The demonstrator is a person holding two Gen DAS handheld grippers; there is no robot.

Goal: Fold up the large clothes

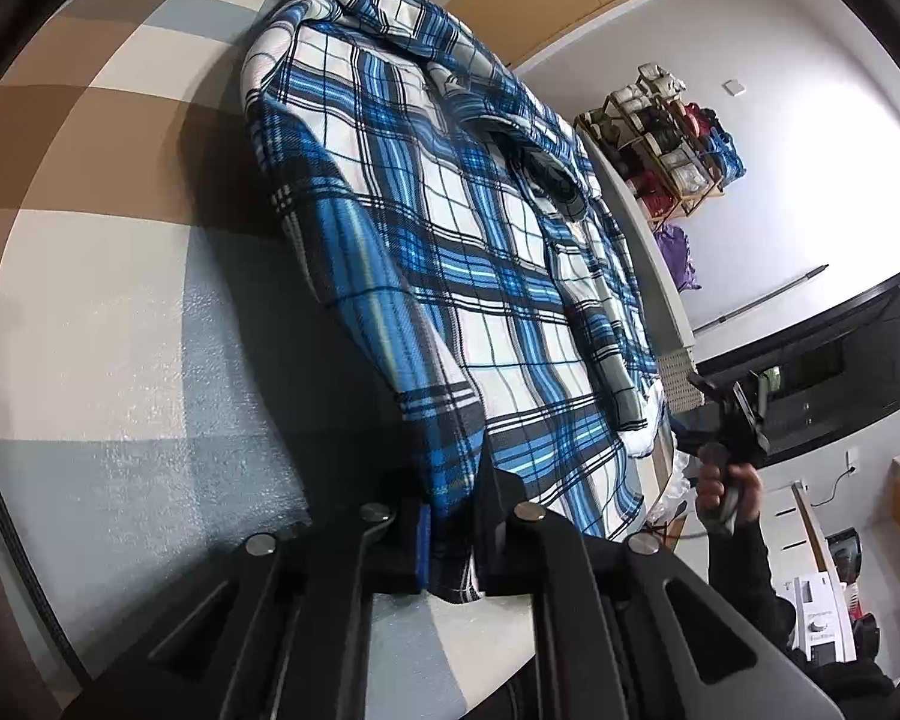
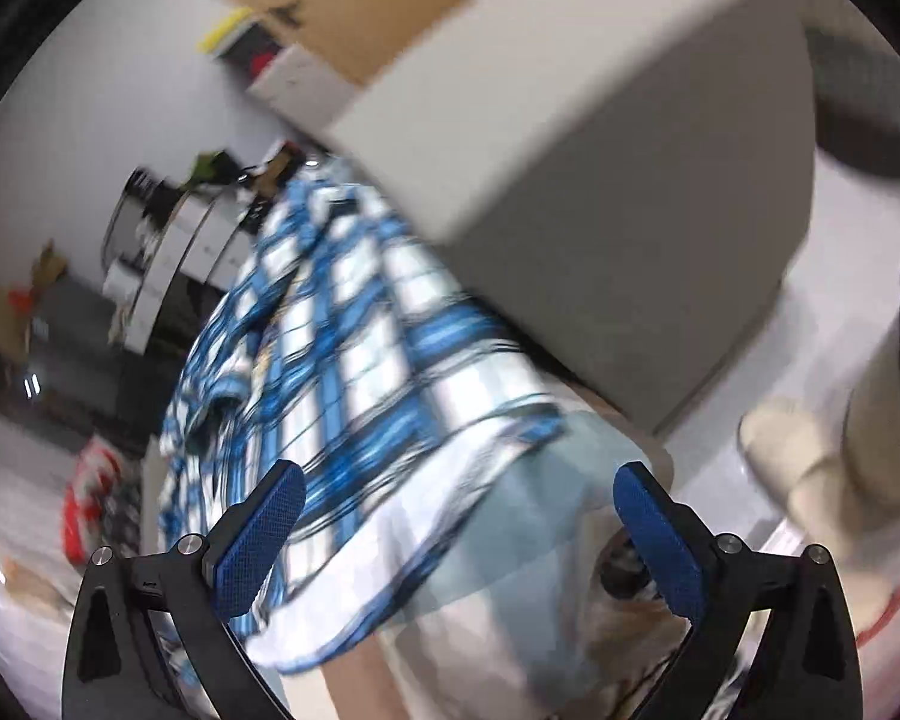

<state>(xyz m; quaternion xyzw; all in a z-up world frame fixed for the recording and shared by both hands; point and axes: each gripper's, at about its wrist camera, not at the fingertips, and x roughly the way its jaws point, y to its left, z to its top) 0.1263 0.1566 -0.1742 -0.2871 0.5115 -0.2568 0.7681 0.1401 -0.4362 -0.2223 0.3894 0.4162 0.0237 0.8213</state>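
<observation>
Left gripper (image 1: 450, 546) jaws clamped on plaid shirt (image 1: 450, 252) hem on checkered desk (image 1: 120, 324); right gripper (image 2: 459, 531) jaws wide open, empty.

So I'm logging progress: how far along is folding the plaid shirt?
Early. Done: the plaid shirt lies spread on the checked table. In hand: the left tongs are shut on its near hem corner. Left: the right tongs are open and hold nothing, and no finished fold shows yet.
</observation>
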